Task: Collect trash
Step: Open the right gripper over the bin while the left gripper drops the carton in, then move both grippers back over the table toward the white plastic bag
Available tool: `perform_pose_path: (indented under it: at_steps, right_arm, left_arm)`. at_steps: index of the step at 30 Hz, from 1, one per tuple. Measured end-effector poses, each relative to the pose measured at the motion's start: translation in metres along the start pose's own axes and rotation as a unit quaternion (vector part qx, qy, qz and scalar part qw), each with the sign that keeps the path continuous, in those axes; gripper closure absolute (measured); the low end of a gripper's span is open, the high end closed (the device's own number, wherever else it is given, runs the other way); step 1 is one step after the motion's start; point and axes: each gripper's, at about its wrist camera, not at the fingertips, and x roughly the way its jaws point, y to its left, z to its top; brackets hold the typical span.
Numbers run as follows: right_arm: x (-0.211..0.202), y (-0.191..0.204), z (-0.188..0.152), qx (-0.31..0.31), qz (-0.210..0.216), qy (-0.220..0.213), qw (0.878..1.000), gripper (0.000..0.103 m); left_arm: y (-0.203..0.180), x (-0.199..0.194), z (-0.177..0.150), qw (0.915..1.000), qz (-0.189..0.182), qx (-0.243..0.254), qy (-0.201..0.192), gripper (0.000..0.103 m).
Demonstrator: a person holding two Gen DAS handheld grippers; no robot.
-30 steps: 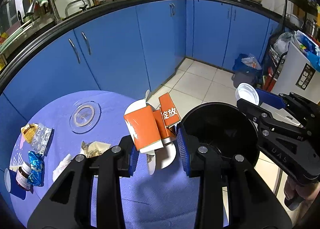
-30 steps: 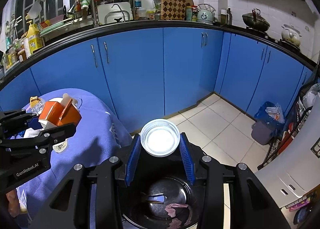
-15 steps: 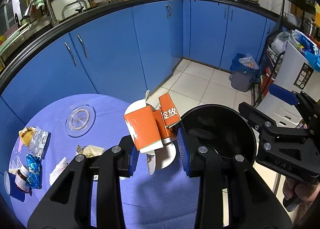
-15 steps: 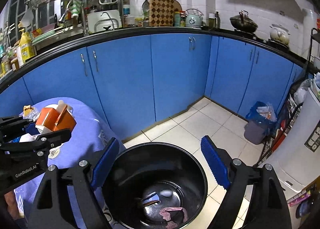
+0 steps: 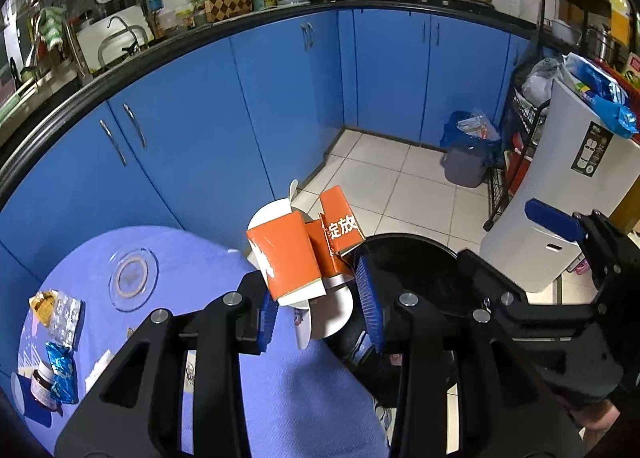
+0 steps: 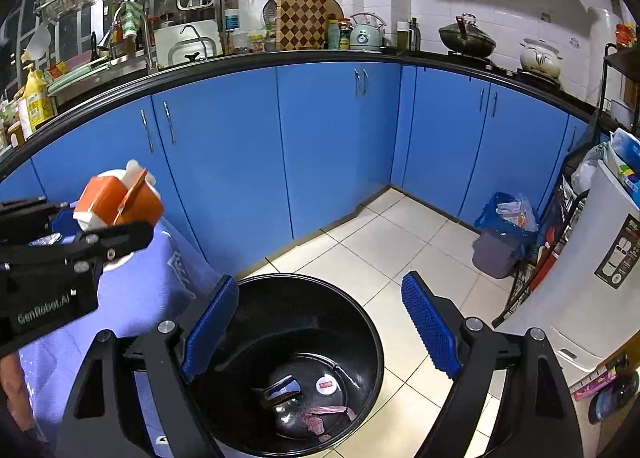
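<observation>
left claw [image 5: 316, 300]: clamped on an orange carton [image 5: 290, 258] with a white paper cup [image 5: 330, 314] under it; the pad contact is partly hidden behind the carton.
carton position: centre of the left wrist view, over the edge of the blue-covered desk [image 5: 208, 258]; in the right wrist view it sits mid-left, above the desk edge.
right claw [image 6: 320, 332]: jaws wide, nothing between them; they have just been opening. It points down over the black bin [image 6: 296, 370].
bin contents: small white lid [image 6: 327, 385], a shiny scrap and pinkish bits at the bottom; dim, hard to identify.
desk leftovers: blister pack [image 5: 64, 320], blue wrapper [image 5: 60, 374], small bottle [image 5: 40, 388] at lower left, the bottle partly covered.
person: only a sliver of hand [image 5: 600, 424] at lower right, cut off by the frame.
</observation>
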Motion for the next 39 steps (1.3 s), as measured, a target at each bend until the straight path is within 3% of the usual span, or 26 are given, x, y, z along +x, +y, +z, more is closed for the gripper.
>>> perform_pose_path:
  at_steps: [1,2,3,4,5,19,39]
  right_arm:
    - [0.000,-0.001,0.000,0.001,0.000,0.000,1.000,0.021]
    - [0.000,-0.001,-0.001,0.002,0.000,0.000,1.000,0.021]
    - [0.000,-0.001,-0.001,0.003,0.001,0.000,1.000,0.021]
    - [-0.001,-0.002,-0.001,0.004,0.001,0.000,1.000,0.021]
    - [-0.001,-0.002,-0.002,0.003,0.001,0.001,1.000,0.021]
    - [-0.009,0.029,0.000,-0.010,0.025,0.007,1.000,0.021]
    - [-0.022,0.193,0.005,-0.128,0.105,0.019,0.986,0.021]
  left_arm:
    - [0.000,0.000,0.001,1.0000,0.000,0.000,0.000,0.065]
    - [0.000,0.000,0.002,1.0000,0.005,-0.001,-0.001,0.056]
    - [0.001,0.000,0.002,0.9999,0.010,-0.003,-0.003,0.044]
    - [0.003,-0.002,0.002,0.9998,0.013,-0.008,-0.008,0.020]
    - [0.004,-0.005,0.002,0.9997,0.017,-0.013,-0.016,0.009]
    - [0.052,-0.023,-0.021,0.9977,0.039,-0.056,-0.007,0.008]
    - [0.188,-0.084,-0.124,0.9848,0.109,-0.134,0.015,0.008]
